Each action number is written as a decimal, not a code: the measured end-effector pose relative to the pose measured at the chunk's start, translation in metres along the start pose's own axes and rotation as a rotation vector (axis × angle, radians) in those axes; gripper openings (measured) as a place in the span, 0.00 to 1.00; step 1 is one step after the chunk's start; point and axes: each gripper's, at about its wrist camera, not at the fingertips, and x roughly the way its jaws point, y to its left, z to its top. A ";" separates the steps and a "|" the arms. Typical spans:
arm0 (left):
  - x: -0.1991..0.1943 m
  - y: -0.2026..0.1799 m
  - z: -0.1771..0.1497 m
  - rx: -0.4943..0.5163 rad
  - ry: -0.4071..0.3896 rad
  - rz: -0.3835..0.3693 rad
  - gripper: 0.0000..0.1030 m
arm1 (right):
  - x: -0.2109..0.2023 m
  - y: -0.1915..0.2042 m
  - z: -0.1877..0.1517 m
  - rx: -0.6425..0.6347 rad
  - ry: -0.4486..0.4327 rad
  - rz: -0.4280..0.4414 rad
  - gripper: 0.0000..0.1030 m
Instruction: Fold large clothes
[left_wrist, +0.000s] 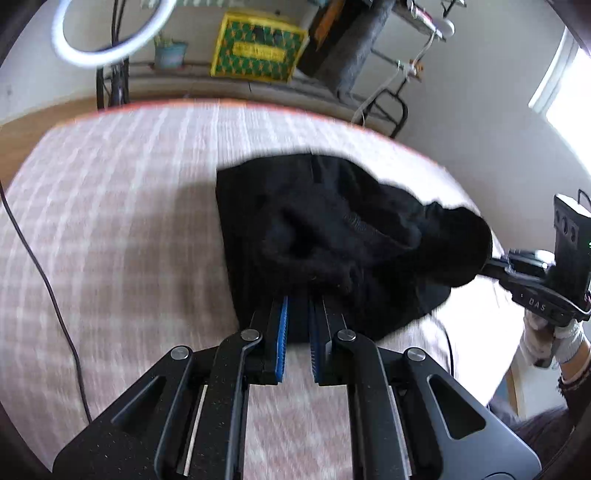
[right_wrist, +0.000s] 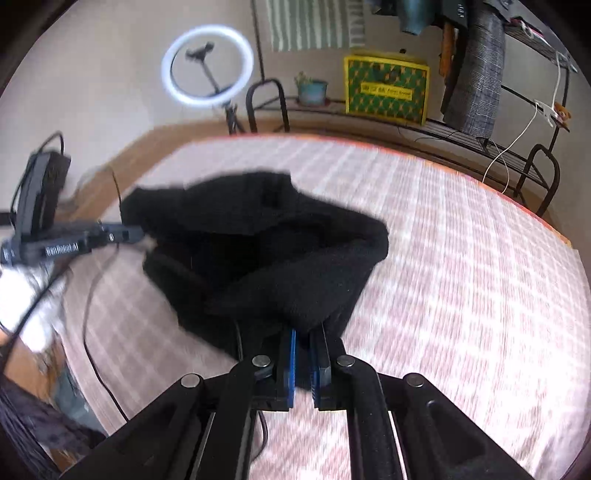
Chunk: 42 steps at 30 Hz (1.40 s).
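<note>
— Behind the pink checked bedspread (left_wrist: 110, 221): white ring light (right_wrist: 207, 66), yellow-green patterned box (right_wrist: 386, 88).
— Bunched black knit garment (left_wrist: 332, 236) atop bedspread, pinched by left gripper (left_wrist: 298, 332) and right gripper (right_wrist: 302, 363).

A black garment (left_wrist: 332, 236) lies on a pink-and-white checked bed cover (left_wrist: 129, 221). The black tongs (left_wrist: 298, 314) have blue pads (left_wrist: 282, 332). Behind sits a yellow-and-green patterned box (right_wrist: 386, 88).

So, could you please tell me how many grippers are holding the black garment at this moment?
2: the left gripper clamps one edge of the black garment, the right gripper another.
</note>
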 end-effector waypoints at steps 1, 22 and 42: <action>-0.002 -0.001 -0.006 0.011 0.004 0.009 0.08 | -0.005 0.004 -0.005 -0.011 -0.004 -0.006 0.08; -0.198 -0.043 -0.027 -0.024 -0.175 -0.084 0.37 | -0.250 0.033 -0.061 -0.013 -0.354 -0.041 0.34; -0.381 -0.090 0.048 0.047 -0.354 -0.091 0.66 | -0.377 -0.007 -0.012 0.087 -0.605 -0.076 0.48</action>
